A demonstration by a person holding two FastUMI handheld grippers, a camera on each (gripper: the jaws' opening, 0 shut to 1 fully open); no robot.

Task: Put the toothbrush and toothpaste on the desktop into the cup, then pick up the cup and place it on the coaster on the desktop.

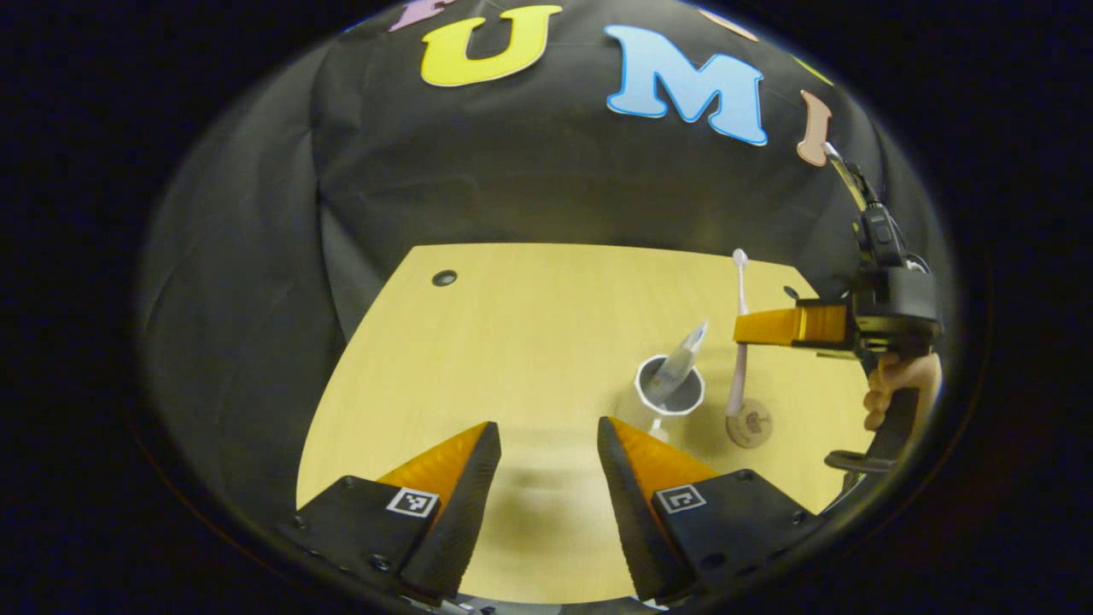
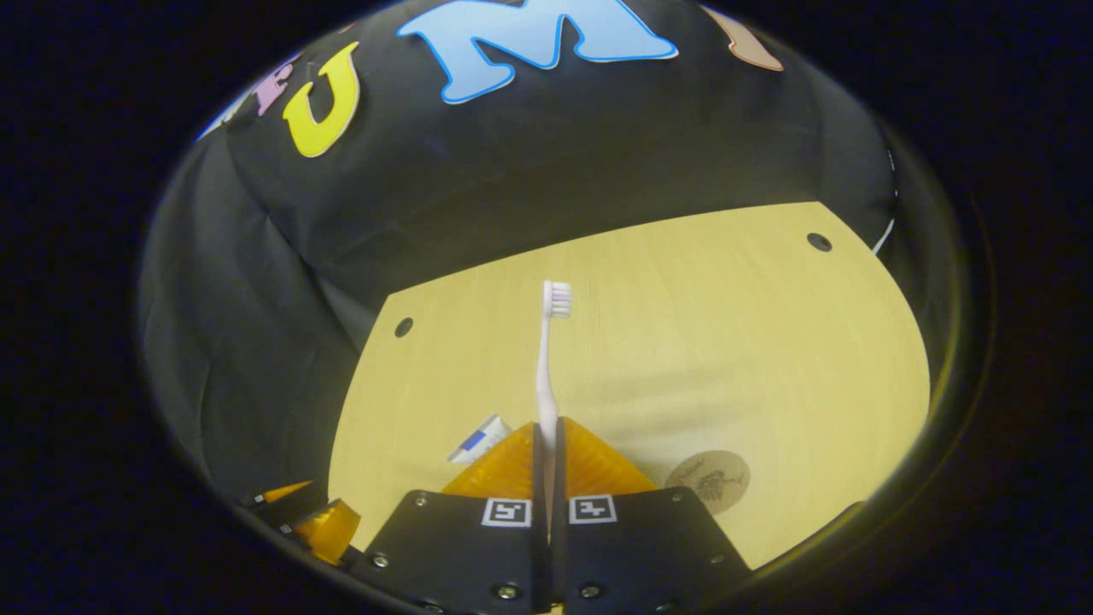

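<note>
A white cup (image 1: 670, 395) stands on the wooden desktop (image 1: 512, 342) with the toothpaste tube (image 1: 683, 357) leaning inside it. Just right of the cup, my right gripper (image 1: 756, 327) holds a pale pink toothbrush (image 1: 742, 286) upright, its lower end over the round wooden coaster (image 1: 750, 424). In the right gripper view, my right gripper (image 2: 546, 427) is shut on the toothbrush (image 2: 546, 359) handle, bristles up. The toothpaste tube's end (image 2: 480, 442) peeks out left of the fingers and the coaster (image 2: 707, 481) lies to the right. My left gripper (image 1: 546, 444) is open with nothing between its fingers, near the cup.
A hand (image 1: 897, 384) holds the right gripper at the table's right edge. Small dark holes (image 1: 444, 278) (image 2: 819, 242) mark the desktop's far corners. The left gripper's fingers (image 2: 312, 517) show at the lower left of the right gripper view. Black cloth walls stand behind the desktop (image 2: 726, 325).
</note>
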